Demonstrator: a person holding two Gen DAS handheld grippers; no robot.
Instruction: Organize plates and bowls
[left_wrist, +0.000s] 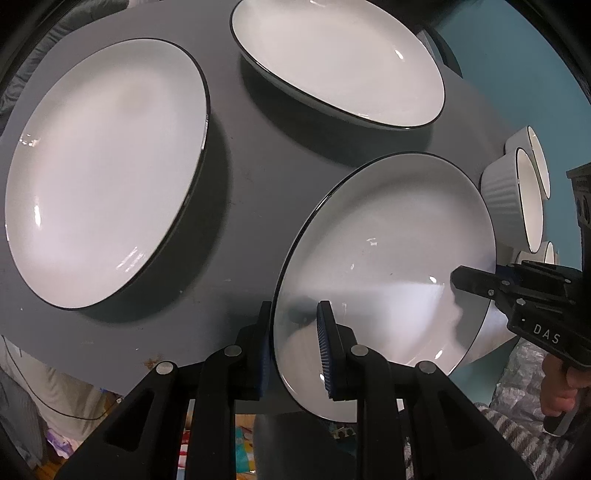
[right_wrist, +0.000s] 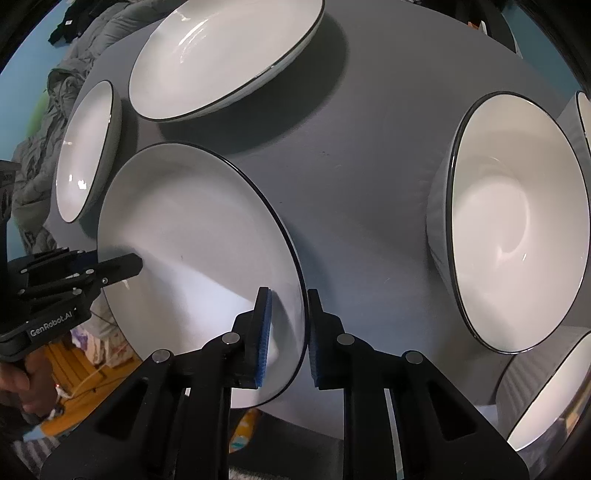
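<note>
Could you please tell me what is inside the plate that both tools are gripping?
The gripped plate holds nothing but glare and shadow. The left tool and right tool clamp opposite rims, each hiding a small patch.

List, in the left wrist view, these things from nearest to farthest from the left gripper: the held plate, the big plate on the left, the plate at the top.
1. Held plate: its rim sits between the left gripper fingers.
2. Big plate on the left: flat on the table, across a bare gap.
3. Plate at the top: at the far edge.

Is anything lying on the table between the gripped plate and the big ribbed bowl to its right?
No. In the right wrist view, only bare grey table separates the gripped plate from the ribbed bowl.
</note>
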